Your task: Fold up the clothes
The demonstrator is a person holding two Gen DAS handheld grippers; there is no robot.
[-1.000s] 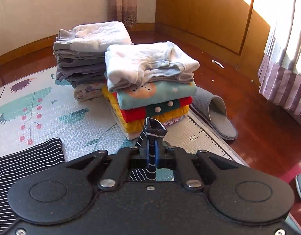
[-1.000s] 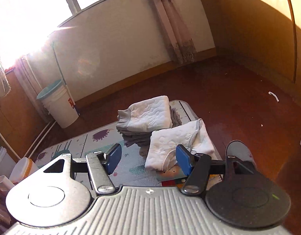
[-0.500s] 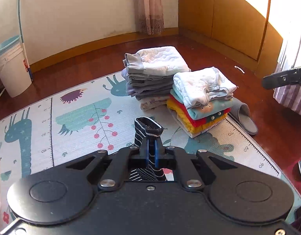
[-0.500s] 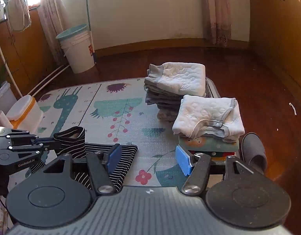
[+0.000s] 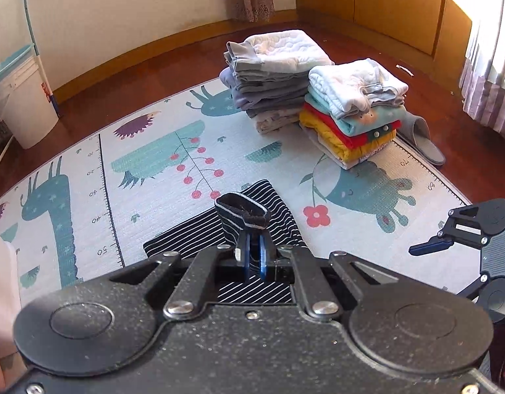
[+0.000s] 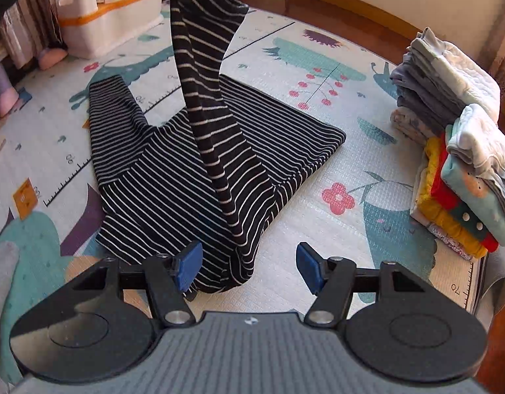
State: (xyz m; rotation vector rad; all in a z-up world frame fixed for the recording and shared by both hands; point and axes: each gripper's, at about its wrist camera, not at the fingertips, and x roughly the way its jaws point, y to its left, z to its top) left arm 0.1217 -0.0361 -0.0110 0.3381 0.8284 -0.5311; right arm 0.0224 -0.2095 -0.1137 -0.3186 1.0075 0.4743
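Observation:
A black garment with thin white stripes (image 6: 173,170) lies spread on the play mat (image 6: 311,65). My left gripper (image 5: 253,256) is shut on its sleeve cuff (image 5: 242,211) and holds that sleeve (image 6: 199,75) lifted high above the body of the garment. In the right wrist view my right gripper (image 6: 247,267) hangs open low over the mat, with the garment's near corner (image 6: 229,279) lying between its blue pads (image 6: 186,264). In the left wrist view the right gripper (image 5: 449,239) shows at the right edge.
Two piles of folded clothes stand at the mat's far right, a grey-white one (image 5: 272,75) and a colourful one (image 5: 354,111). A grey slipper (image 5: 419,138) lies beside them. A white bucket (image 5: 19,98) stands by the wall. White storage boxes (image 6: 111,16) sit at the mat's left.
Both grippers swung round and down toward the mat. The left one kept hold of the striped cuff and raised the sleeve. The right one dropped low over the garment's near corner.

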